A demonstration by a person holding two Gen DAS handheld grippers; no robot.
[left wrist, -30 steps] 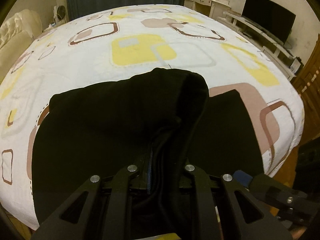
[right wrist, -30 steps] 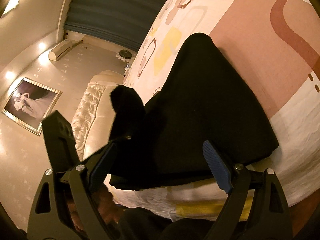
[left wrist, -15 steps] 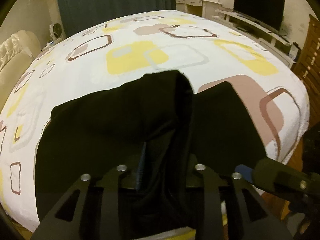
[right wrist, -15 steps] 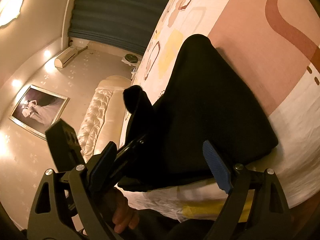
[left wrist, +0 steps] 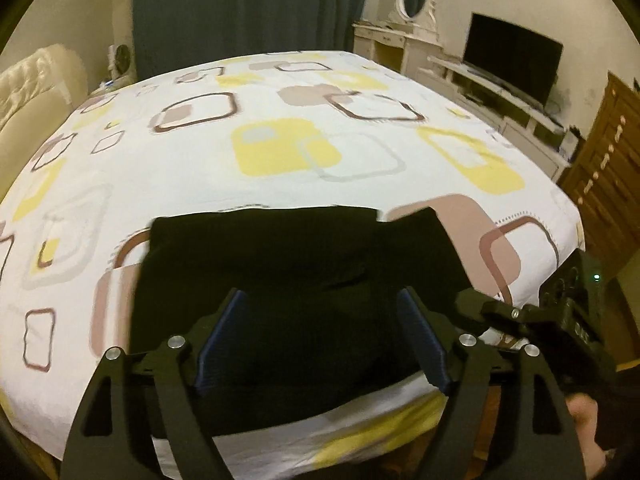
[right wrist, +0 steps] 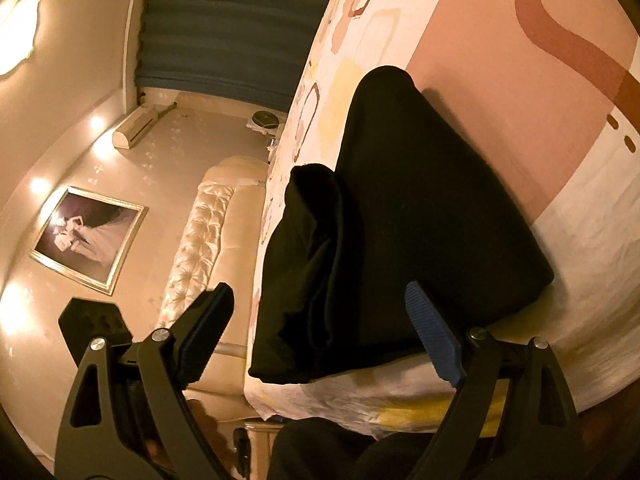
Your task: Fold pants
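Black pants (left wrist: 304, 280) lie folded in a flat block at the near edge of the bed (left wrist: 280, 152). My left gripper (left wrist: 324, 340) hovers above their near part, its jaws opening wide, blue pads (left wrist: 224, 336) clear of the cloth. In the right wrist view the pants (right wrist: 420, 232) show a thick folded stack with a loose fold at the left. My right gripper (right wrist: 320, 340) stands open just off the bed's edge, nothing pinched between its fingers. The right gripper body (left wrist: 568, 312) shows at the right of the left wrist view.
The bed carries a white sheet with yellow and brown squares. A cream tufted headboard (right wrist: 200, 248) is at the left, dark curtains (left wrist: 248, 12) beyond the bed, a dresser and television (left wrist: 512, 64) at the right. A framed picture (right wrist: 88, 240) hangs on the wall.
My left gripper let go of the raised fold of pants, opened wide and pulled up and back. The fold now lies flat on the stack. The right gripper stayed put, open.
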